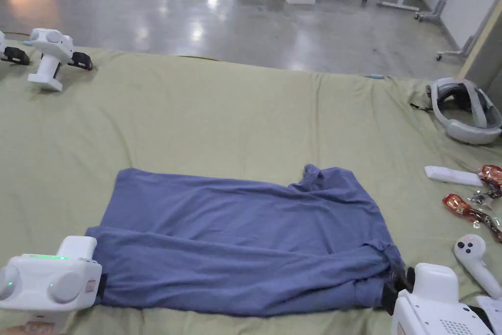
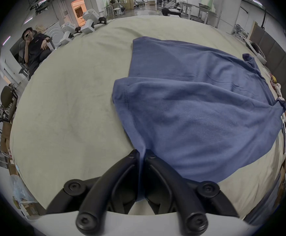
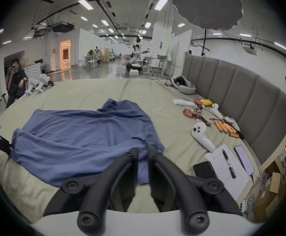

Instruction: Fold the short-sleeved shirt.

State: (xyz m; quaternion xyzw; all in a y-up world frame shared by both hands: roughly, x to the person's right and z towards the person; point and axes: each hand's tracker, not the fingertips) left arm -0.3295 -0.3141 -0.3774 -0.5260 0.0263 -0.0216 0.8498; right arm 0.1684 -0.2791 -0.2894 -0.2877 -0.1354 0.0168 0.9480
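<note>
Left gripper (image 2: 142,154): jaws closed on a thin pinch of the blue short-sleeved shirt (image 1: 245,238), the fabric running down between them at the shirt's near-left corner; in the head view its white body sits low at the bed's near edge, jaws pointing inward along the near hem. Right gripper (image 3: 143,152): jaws close together with a fold of the same shirt between them at the near-right corner; I judge it gripped, though the gap looks a little wider than on the left. The shirt lies flat on the olive bed sheet (image 1: 220,120), its near long edge already doubled over the body, one sleeve (image 1: 318,174) bunched at the far right. Risks, as I judge them: the left pinch is shallow, so a quick lift or an outward pull may slip the hem free and drop the fold. If the two grippers rise unevenly, the doubled layer may slide and skew the crease. The bunched far sleeve may get trapped inside the next fold as a lump. On the right, the white controller (image 1: 473,257), the snack wrappers (image 1: 461,206) and the notepad with pen (image 3: 227,168) lie near the shirt's end; a wide sweep of the right gripper could catch them. Both grippers are held low and roughly level, well apart, at the shirt's two near corners.
</note>
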